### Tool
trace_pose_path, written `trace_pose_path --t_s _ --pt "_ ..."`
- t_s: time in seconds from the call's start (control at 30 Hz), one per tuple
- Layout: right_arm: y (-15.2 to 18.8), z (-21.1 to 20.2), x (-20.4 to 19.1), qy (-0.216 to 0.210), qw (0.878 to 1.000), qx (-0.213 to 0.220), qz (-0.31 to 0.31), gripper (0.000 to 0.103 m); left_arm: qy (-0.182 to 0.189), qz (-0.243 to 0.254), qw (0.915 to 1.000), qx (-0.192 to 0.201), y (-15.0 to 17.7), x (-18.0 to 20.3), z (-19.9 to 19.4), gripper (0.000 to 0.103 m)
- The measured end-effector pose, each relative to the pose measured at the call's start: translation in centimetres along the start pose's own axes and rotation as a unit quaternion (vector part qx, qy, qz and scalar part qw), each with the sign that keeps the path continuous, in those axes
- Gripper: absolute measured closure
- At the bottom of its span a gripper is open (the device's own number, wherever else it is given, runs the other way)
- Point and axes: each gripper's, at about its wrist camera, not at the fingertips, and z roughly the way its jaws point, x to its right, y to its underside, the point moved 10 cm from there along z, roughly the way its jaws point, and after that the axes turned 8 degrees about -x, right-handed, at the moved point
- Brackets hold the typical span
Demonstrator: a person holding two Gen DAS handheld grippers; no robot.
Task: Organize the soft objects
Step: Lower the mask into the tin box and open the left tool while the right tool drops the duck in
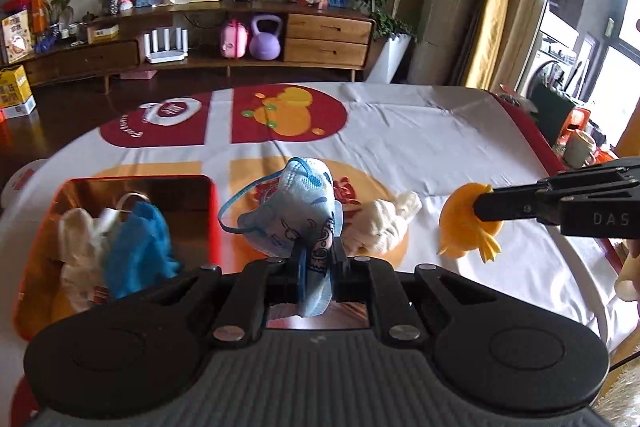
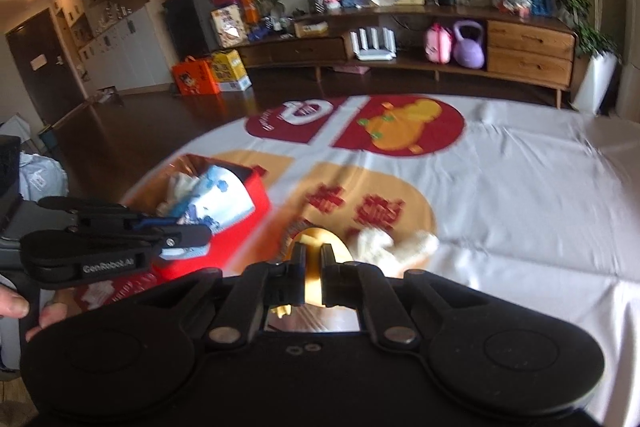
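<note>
1. The left claw (image 1: 318,259) is clenched on a blue printed face mask (image 1: 296,203), held up beside the red box (image 1: 214,211) near the bench's left edge.
2. The right claw (image 2: 311,259) grips a yellow soft toy (image 1: 466,223) above the bench (image 1: 460,131).
3. The mask looks light and floppy; pinching its folded body, not the strap, should hold it best.
4. A white cloth (image 1: 390,223) lies on the bench between them.

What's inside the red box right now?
The red box holds a white cloth and a blue fuzzy item. Anything beneath them is covered.
</note>
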Motion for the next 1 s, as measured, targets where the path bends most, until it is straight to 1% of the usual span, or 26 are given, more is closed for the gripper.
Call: trace_pose_path --t_s 0.2,0.57,0.77,1.0 --pt "-2.9 0.4 -4.3 -0.023 0.999 0.012 -0.030 0.098 -0.020 -0.013 0.9997 0.004 -0.5 -3.0 -2.2 0.092" --pt "-6.8 3.5 -10.8 -0.055 0.996 0.014 -0.065 0.098 -0.060 -0.030 0.9977 0.006 -0.8 -9.4 -5.4 0.092" --pt "-7.8 5.7 -13.5 -0.063 0.995 0.006 -0.079 0.098 -0.080 -0.037 0.9961 -0.001 -0.4 -12.4 -5.7 0.092" --pt "-8.5 8.6 -15.1 -0.068 0.994 -0.003 -0.085 0.097 -0.093 -0.051 0.9942 -0.019 0.7 -15.5 -4.6 0.092"
